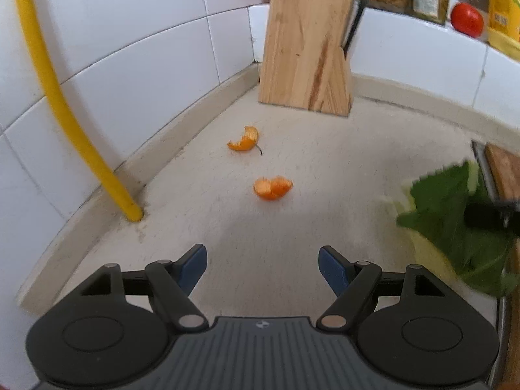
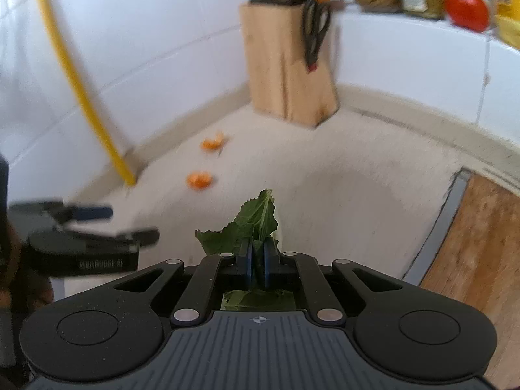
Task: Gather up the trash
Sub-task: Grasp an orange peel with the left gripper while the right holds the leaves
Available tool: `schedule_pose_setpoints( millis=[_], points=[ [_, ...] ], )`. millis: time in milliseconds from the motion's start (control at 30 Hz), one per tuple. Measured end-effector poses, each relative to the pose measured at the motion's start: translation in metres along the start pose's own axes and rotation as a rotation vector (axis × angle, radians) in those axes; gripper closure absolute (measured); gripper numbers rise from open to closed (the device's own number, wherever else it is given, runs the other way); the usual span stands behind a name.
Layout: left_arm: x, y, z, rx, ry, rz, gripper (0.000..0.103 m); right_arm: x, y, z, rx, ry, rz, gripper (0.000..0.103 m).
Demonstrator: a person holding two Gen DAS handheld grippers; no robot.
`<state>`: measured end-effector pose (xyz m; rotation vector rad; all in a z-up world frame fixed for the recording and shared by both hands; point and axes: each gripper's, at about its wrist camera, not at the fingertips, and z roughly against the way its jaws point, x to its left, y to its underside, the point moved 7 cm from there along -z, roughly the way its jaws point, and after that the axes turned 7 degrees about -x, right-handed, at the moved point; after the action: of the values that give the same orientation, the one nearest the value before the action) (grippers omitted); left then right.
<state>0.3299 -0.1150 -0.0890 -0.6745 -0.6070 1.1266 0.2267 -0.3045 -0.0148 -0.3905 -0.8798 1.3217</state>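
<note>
My right gripper point(image 2: 257, 268) is shut on a green vegetable leaf point(image 2: 256, 224), which sticks out beyond the pads and hangs above the countertop; the same leaf point(image 1: 455, 227) shows at the right edge of the left wrist view. Two orange peel pieces lie on the pale counter: a near one point(image 1: 272, 188) point(image 2: 199, 179) and a far curled one point(image 1: 244, 139) point(image 2: 213, 143). My left gripper point(image 1: 262, 261) stands open above bare counter, short of the near peel, with nothing between its fingers. It also appears at the left of the right wrist view point(image 2: 126, 224).
A wooden knife block point(image 1: 305, 55) stands in the tiled corner, with scissors point(image 2: 314, 32) hanging on it. A yellow pipe point(image 1: 61, 110) runs down the left wall into the counter. Jars and a tomato point(image 1: 467, 19) sit on the back ledge. A wooden board point(image 2: 477, 250) lies at right.
</note>
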Motion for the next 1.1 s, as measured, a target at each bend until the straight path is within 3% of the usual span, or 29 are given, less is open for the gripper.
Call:
schedule_pose_setpoints(
  millis=[133,167,233,300,333,600,667,733,800,833,900,1100],
  points=[
    [0.005,-0.015,-0.025,-0.041,0.006,-0.016,0.033,-0.004,0.000,-0.013,-0.007,0.038,-0.019,0.092],
    [0.002,-0.017,-0.032,-0.039,0.014,-0.023,0.033,-0.004,0.003,-0.019,0.011,0.053,-0.003,0.087],
    [-0.001,-0.020,-0.046,-0.018,0.031,-0.024,0.033,-0.007,0.007,-0.028,0.022,0.067,-0.010,0.076],
    [-0.004,-0.022,-0.058,-0.003,0.048,-0.016,0.033,-0.010,0.010,-0.036,0.043,0.068,0.003,0.044],
    [-0.005,-0.024,-0.063,-0.001,0.055,-0.011,0.033,-0.012,0.011,-0.038,0.038,0.081,0.003,0.040],
    [-0.008,-0.030,-0.091,0.007,0.088,0.006,0.036,-0.026,0.017,-0.050,0.099,0.082,0.032,0.031],
    [-0.006,-0.031,-0.093,0.003,0.108,0.042,0.046,-0.027,0.022,-0.053,0.126,0.081,0.042,0.031],
    [-0.006,-0.031,-0.089,0.002,0.105,0.048,0.066,-0.027,0.024,-0.055,0.125,0.087,0.044,0.040],
    [-0.006,-0.030,-0.084,0.012,0.114,0.053,0.074,-0.025,0.024,-0.053,0.128,0.089,0.052,0.064],
    [-0.005,-0.030,-0.080,0.012,0.117,0.061,0.081,-0.024,0.024,-0.052,0.132,0.085,0.038,0.069],
    [-0.004,-0.029,-0.071,0.007,0.122,0.067,0.086,-0.024,0.023,-0.051,0.137,0.072,0.020,0.081],
    [-0.003,-0.019,-0.040,0.013,0.159,0.096,0.089,-0.020,0.014,-0.038,0.112,0.038,-0.039,0.091]
  ],
)
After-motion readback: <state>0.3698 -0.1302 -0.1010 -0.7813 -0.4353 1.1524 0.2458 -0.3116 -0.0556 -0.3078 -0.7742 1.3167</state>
